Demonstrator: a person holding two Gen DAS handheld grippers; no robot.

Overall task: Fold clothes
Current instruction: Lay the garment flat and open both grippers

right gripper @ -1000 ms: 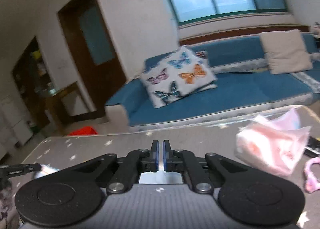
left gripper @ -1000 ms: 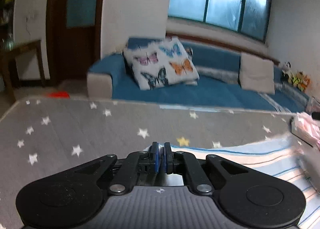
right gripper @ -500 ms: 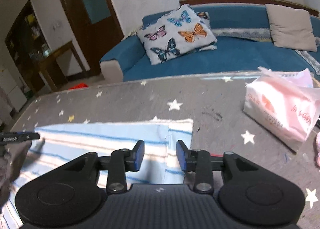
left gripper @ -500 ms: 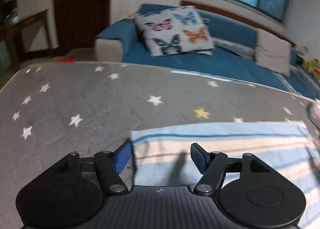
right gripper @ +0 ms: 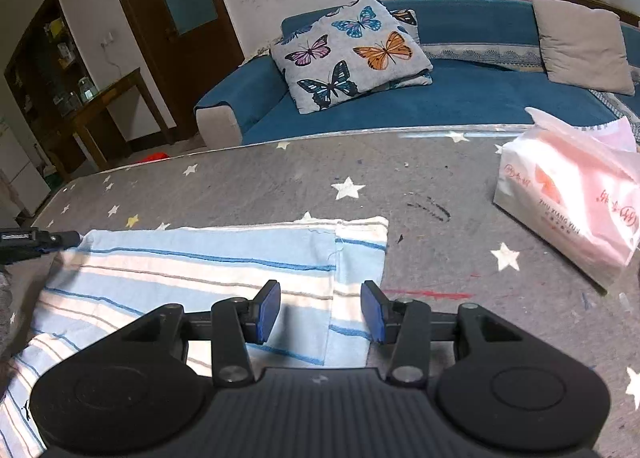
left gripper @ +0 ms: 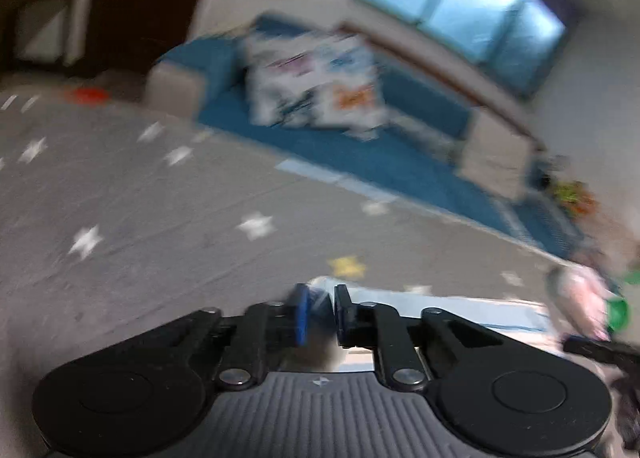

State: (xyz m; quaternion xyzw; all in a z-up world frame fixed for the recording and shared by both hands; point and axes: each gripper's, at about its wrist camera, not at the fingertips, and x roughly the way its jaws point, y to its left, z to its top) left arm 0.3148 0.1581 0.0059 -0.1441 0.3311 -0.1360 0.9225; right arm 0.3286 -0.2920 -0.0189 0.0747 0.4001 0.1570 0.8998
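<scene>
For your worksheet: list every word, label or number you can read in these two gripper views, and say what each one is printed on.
"ZHU XIANG YUN", roughly as it reads, small: on the side of the pink tissue pack.
Red characters and a round logo on the same pack: too stylised to read.
White lettering on the black bar at the left edge: too small to read.
Left view: blurred, nothing readable.

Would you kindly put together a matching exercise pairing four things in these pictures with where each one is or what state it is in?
Things:
1. striped cloth
2. tissue pack
3. butterfly cushion
4. right gripper

Places or states:
A. on the blue sofa
B. open, above the cloth's right end
C. lying flat on the star-patterned table
D. at the table's right side, apart from the cloth

Pairs: 1-C, 2-D, 3-A, 4-B
</scene>
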